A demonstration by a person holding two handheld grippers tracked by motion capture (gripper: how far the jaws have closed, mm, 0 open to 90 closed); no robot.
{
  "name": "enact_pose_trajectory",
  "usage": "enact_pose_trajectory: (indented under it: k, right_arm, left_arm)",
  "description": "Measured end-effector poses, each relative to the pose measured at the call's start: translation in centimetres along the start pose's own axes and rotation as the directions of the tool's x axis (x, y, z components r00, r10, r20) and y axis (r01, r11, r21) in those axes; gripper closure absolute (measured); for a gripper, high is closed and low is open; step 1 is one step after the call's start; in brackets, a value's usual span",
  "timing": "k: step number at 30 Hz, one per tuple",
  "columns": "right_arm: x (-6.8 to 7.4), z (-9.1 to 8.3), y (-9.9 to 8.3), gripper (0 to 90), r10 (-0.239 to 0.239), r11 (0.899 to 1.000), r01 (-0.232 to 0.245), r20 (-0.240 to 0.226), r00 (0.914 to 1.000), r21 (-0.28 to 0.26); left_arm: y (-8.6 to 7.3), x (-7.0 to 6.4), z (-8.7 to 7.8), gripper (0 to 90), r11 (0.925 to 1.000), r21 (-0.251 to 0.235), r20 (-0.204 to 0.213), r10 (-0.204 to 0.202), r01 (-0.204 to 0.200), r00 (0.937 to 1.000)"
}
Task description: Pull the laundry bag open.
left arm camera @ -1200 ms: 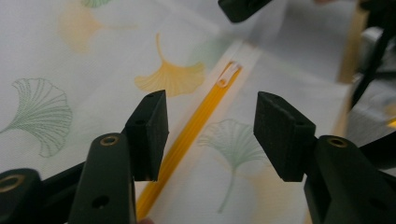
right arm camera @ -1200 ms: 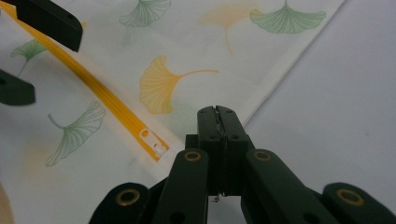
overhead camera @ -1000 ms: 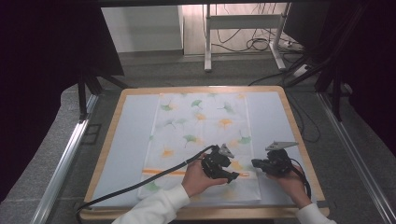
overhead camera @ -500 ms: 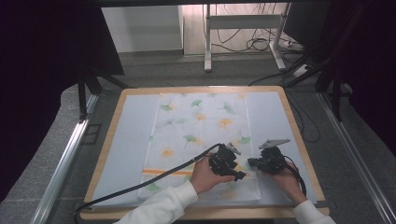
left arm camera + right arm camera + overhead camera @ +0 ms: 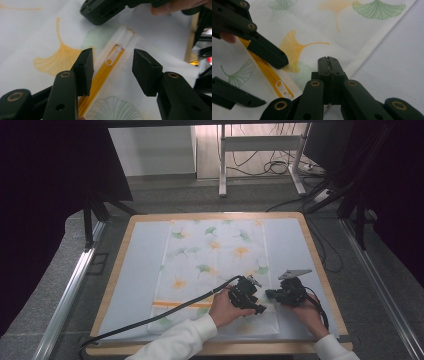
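A white bag (image 5: 215,270) with green and orange leaf pictures lies flat on the tabletop (image 5: 140,265). It has an orange zipper (image 5: 100,80) near the person's edge. The left hand-held gripper (image 5: 111,63) is released, its jaws wide apart, one on each side of the zipper pull (image 5: 112,55), not touching it. The right hand-held gripper (image 5: 328,60) is clenched, its jaws pressed together, down at the bag's side edge just beside the zipper's end (image 5: 284,92). The two stand close together.
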State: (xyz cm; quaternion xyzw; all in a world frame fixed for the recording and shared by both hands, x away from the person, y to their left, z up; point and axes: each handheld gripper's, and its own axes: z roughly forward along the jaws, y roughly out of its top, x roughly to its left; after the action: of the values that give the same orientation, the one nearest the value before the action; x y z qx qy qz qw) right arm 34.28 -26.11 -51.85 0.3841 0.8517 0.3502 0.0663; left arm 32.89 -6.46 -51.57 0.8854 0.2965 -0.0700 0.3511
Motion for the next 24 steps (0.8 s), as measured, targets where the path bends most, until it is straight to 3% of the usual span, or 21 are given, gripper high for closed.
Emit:
enact_pose_trajectory:
  k: [4,19,23,24]
  right_arm:
    - [-0.1,0.0,0.0,89.3,0.002,1.000,-0.002,-0.002,1.0000,0.000]
    - [-0.2,0.0,-0.1,89.2,0.005,1.000,-0.005,-0.010,0.9999,-0.005]
    - [-0.2,0.0,-0.2,89.3,0.007,1.000,-0.007,-0.012,0.9999,-0.006]
    - [-0.3,0.0,-0.2,89.3,0.007,1.000,-0.007,-0.012,0.9999,-0.005]
  left_arm:
    - [0.1,0.2,0.1,55.6,0.9999,-0.002,0.019,-0.015,0.015,0.9997]
    - [-0.1,0.0,0.6,71.8,0.9997,-0.022,0.007,0.011,-0.011,0.9999]
    - [0.2,-0.7,0.9,73.3,0.9985,-0.005,-0.029,0.054,-0.054,0.9981]
    - [0.4,-1.3,1.1,73.8,0.9957,0.009,-0.069,0.093,-0.092,0.9933]
